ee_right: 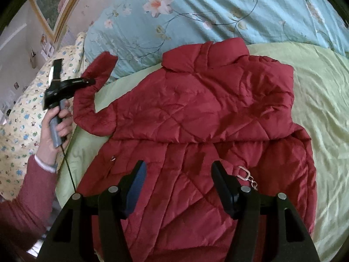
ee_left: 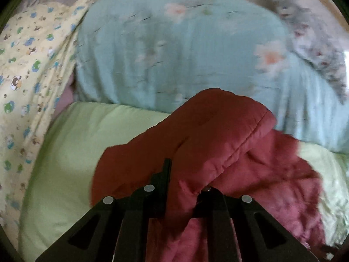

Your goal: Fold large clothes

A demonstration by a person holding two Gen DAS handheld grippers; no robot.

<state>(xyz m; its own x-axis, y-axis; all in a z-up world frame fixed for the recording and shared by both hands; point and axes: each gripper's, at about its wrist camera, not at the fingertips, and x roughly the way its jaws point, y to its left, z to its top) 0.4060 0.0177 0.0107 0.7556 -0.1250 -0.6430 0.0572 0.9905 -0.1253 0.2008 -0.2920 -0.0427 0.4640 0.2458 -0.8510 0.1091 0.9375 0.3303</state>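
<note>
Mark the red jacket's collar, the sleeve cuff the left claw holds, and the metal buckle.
jacket collar (ee_right: 206,53), right wrist view, middle of the turned-down collar
sleeve cuff (ee_right: 104,64), right wrist view, raised sleeve end beyond the left claw (ee_right: 92,81)
metal buckle (ee_right: 245,173), right wrist view, its rectangular loop

The quilted jacket (ee_right: 196,120) is a deep red all over, its stitching running in diagonal diamond lines, with a small pale metal clasp (ee_right: 245,172) glinting on it. It lies on a plain light-green sheet (ee_right: 316,100). Behind that is a pale turquoise quilt (ee_right: 196,11) printed with pink-and-white blossoms and thin dark vines with green leaves. To the side sits a cream-yellow cover (ee_right: 21,120) dotted with little blue, green and brown cartoon animals. The left gripper (ee_right: 90,81) is black with a grey handle; the right gripper (ee_right: 176,170) is black too, with dark blue pads (ee_right: 136,187). The person's sleeve (ee_right: 28,196) is a dusty red, edged with a white cuff.
</note>
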